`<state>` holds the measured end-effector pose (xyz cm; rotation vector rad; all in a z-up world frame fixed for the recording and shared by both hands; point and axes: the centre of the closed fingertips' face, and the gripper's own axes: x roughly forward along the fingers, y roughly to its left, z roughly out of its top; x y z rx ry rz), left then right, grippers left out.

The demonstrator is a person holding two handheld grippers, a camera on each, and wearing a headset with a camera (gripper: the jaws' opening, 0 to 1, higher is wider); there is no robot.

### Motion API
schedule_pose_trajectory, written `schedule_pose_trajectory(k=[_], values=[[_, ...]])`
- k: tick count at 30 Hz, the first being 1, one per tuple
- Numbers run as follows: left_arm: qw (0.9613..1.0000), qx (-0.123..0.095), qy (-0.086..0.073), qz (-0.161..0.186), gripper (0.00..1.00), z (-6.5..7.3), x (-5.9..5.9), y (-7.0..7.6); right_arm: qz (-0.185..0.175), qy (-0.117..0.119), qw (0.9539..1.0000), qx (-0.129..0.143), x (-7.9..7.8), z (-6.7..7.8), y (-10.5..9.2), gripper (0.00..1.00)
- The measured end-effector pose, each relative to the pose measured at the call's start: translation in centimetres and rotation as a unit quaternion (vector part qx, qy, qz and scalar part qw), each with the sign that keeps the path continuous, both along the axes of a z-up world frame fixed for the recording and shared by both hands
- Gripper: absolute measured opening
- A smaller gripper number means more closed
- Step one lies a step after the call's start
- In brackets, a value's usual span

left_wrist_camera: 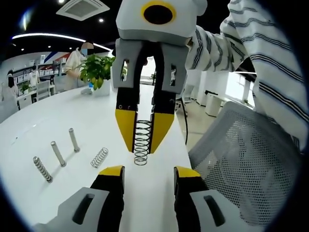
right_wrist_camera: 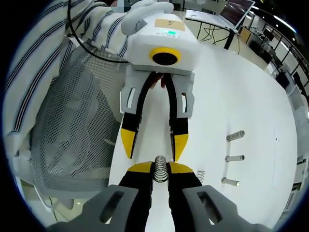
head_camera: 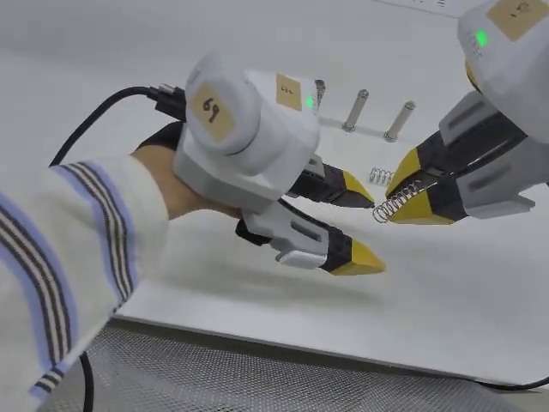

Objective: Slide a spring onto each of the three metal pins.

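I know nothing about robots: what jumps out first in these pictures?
Two yellow-tipped grippers face each other over the white table: the right gripper pinches a spring in its fingers, the left gripper gapes open opposite. Farther off stand three pins, the end pin already wearing one, a spare spring lying beside them.

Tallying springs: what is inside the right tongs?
One spring, clamped in the right tongs, one end sticking out past the tips. Its pinched sides are covered.

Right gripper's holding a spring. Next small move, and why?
Probably carry the spring in the right gripper toward a bare pin and line its open end with the tip: one pin is already loaded, two stand bare, and the left gripper is open.
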<state>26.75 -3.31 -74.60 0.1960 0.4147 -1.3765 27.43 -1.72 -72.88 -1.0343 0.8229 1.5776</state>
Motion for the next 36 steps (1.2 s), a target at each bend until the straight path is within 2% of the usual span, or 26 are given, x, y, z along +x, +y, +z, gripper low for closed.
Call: schedule_pose_trajectory(k=[4, 8, 9, 11, 13, 18, 21, 22, 23, 24, 27, 32, 36], values=[[0.9998, 0.000, 0.002, 0.021, 0.42, -0.1, 0.7, 0.5, 0.001, -0.001, 1.0000, -0.001, 0.1, -0.1, 0.0, 0.08], [0.9988, 0.004, -0.001, 0.050, 0.59, -0.2, 1.7, 1.3, -0.001, -0.002, 1.0000, 0.002, 0.2, 0.0, -0.1, 0.08], [0.9978, 0.007, 0.007, 0.066, 0.64, -0.4, 2.2, 1.6, -0.001, -0.003, 1.0000, 0.002, 0.3, 0.0, -0.2, 0.08], [0.9967, 0.007, -0.003, 0.080, 0.76, -0.5, 2.9, 2.1, -0.002, -0.004, 1.0000, 0.001, 0.4, 0.0, -0.3, 0.08], [0.9954, 0.009, -0.013, 0.095, 0.82, -0.7, 3.5, 2.7, -0.005, -0.004, 1.0000, 0.001, 0.5, 0.0, -0.5, 0.08], [0.9926, 0.014, -0.017, 0.120, 0.98, -0.8, 4.3, 3.4, -0.017, -0.008, 0.9998, 0.001, 1.3, 0.2, -1.1, 0.08], [0.9902, 0.018, -0.034, 0.134, 0.98, -0.8, 5.0, 3.9, -0.020, -0.011, 0.9997, 0.000, 1.7, 0.4, -1.5, 0.08], [0.9877, 0.018, -0.043, 0.149, 0.98, -0.8, 5.4, 4.2, -0.022, -0.012, 0.9997, 0.000, 2.0, 0.4, -1.6, 0.08], [0.9879, 0.019, -0.040, 0.149, 0.98, -0.8, 5.4, 4.2, -0.028, -0.014, 0.9995, 0.001, 2.4, 0.5, -1.7, 0.08], [0.9878, 0.017, -0.025, 0.153, 0.98, -1.1, 5.4, 4.4, -0.030, -0.016, 0.9994, 0.001, 2.6, 0.5, -1.8, 0.08], [0.9859, 0.023, -0.028, 0.163, 0.98, -1.3, 5.6, 4.8, -0.038, -0.021, 0.9990, 0.000, 3.5, 0.6, -2.3, 0.08], [0.9837, 0.020, -0.019, 0.178, 0.98, -1.4, 6.1, 5.6, -0.049, -0.031, 0.9983, -0.003, 4.8, 1.3, -3.0, 0.08], [0.9805, 0.027, -0.012, 0.194, 0.98, -1.6, 6.4, 6.1, -0.050, -0.044, 0.9977, -0.008, 5.8, 2.0, -3.3, 0.08]])
